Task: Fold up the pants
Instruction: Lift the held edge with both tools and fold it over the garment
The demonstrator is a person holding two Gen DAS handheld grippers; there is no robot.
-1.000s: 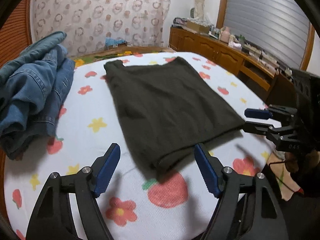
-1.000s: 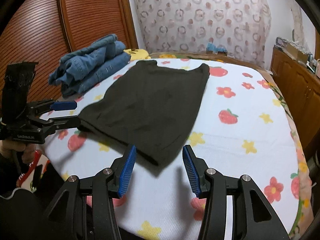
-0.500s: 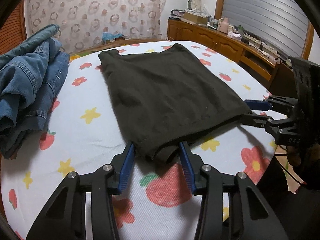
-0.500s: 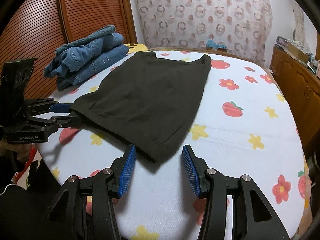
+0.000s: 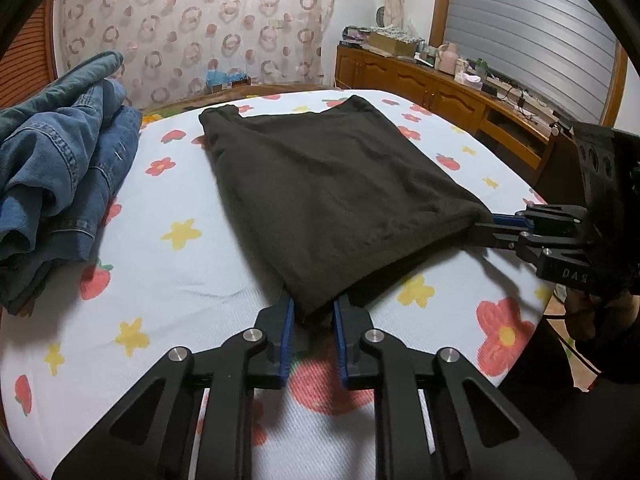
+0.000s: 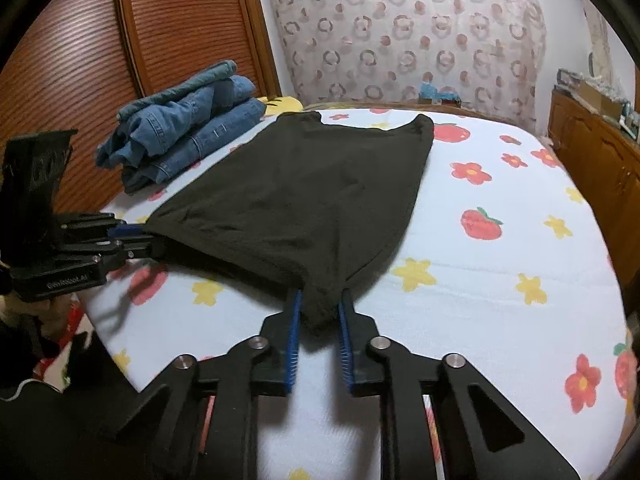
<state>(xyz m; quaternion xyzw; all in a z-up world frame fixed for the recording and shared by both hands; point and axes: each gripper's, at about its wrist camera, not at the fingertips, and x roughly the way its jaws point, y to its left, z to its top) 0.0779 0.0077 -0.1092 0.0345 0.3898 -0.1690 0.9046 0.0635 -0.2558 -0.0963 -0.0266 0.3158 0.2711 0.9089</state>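
Dark pants [image 5: 336,184] lie folded on a bed, also seen in the right wrist view [image 6: 304,200]. My left gripper [image 5: 313,316] is shut on the near left corner of the pants. My right gripper [image 6: 319,314] is shut on the near right corner. Both corners are lifted a little off the bed, and the near edge hangs taut between them. Each gripper shows in the other's view: the right one [image 5: 492,226] and the left one [image 6: 136,238].
The bed has a white sheet [image 5: 168,276] with flowers and strawberries. A pile of blue jeans [image 5: 60,168] lies at the left side, also in the right wrist view [image 6: 188,132]. A wooden sideboard [image 5: 460,92] stands to the right. A wooden wardrobe [image 6: 100,48] stands to the left.
Both grippers moved forward onto the near corners of the pants and shut on them. The near edge has lifted slightly off the sheet.
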